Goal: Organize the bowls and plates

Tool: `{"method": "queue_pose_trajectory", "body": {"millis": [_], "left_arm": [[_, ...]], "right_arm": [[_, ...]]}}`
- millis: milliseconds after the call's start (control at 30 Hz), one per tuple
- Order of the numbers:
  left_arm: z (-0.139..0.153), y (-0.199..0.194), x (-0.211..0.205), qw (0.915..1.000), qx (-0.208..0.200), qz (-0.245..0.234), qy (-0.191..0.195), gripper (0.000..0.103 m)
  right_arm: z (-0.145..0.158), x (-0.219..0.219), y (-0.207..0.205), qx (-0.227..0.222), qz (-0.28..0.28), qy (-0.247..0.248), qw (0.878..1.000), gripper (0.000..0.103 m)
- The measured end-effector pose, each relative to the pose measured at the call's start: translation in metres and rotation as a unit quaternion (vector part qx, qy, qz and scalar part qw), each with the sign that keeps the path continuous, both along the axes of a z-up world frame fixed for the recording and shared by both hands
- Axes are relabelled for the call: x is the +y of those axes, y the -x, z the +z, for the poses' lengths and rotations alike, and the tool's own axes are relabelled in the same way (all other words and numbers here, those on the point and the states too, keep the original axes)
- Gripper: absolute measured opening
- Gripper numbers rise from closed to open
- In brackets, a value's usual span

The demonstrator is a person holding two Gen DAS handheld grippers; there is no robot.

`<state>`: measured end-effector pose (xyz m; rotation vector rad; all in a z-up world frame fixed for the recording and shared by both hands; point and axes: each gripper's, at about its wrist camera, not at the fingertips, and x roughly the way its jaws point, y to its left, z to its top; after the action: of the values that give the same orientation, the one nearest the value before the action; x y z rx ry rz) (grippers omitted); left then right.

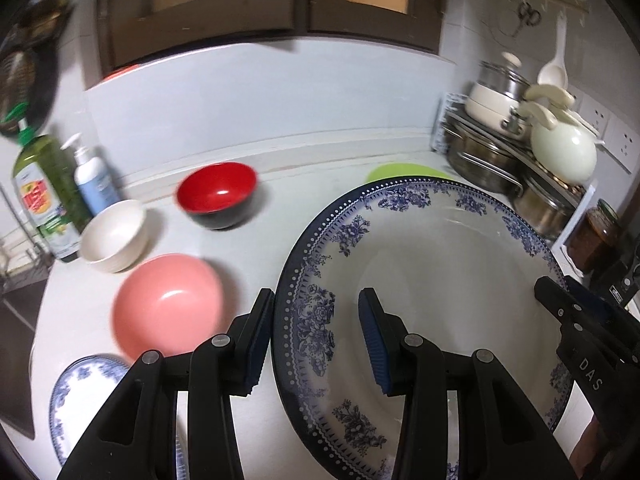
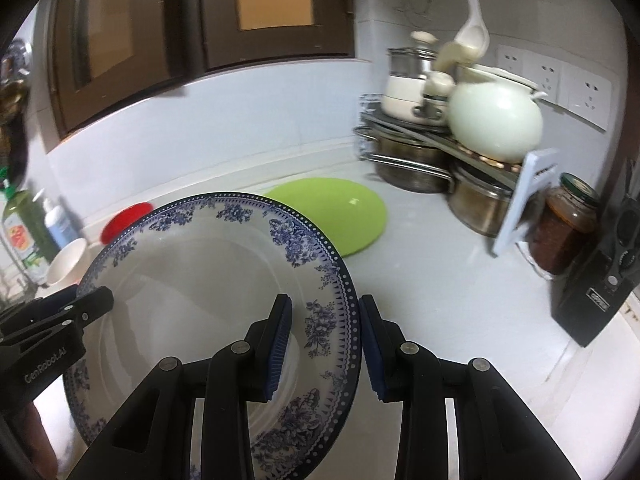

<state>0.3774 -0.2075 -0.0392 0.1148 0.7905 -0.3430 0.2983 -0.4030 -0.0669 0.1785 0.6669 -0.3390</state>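
Note:
A large blue-and-white floral plate (image 1: 432, 280) is held up above the counter between both grippers; it also shows in the right wrist view (image 2: 192, 280). My left gripper (image 1: 316, 340) straddles its left rim, one finger each side. My right gripper (image 2: 324, 344) straddles its right rim the same way. A red bowl (image 1: 218, 194), a white bowl (image 1: 114, 236) and a pink bowl (image 1: 168, 304) stand on the counter to the left. A green plate (image 2: 340, 212) lies flat behind the big plate. A second blue-patterned plate (image 1: 80, 396) lies at the lower left.
A rack of steel pots and a cream pot (image 2: 492, 124) fills the back right corner. A jar (image 2: 564, 232) and a black box (image 2: 600, 292) stand at the right. A green bottle (image 1: 44, 196) and a pump bottle (image 1: 94, 180) stand at the left.

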Motion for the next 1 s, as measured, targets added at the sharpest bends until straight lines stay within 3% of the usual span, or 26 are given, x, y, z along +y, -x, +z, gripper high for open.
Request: {"method": "queue_pose_trajectory", "body": {"millis": [433, 1000], "left_arm": [[0.008, 0.017, 0.092, 0.9964, -0.004, 0.084, 0.005, 0.042], [0.003, 0.049, 0.205, 0.9819, 0.008, 0.189, 0.006, 0.042]], "right_arm": [[0.011, 0.08, -0.01, -0.005, 0.084, 0.001, 0.996, 0.036], [0.007, 0.183, -0.022, 0.003, 0.2, 0.001, 0.98, 0.036]]}}
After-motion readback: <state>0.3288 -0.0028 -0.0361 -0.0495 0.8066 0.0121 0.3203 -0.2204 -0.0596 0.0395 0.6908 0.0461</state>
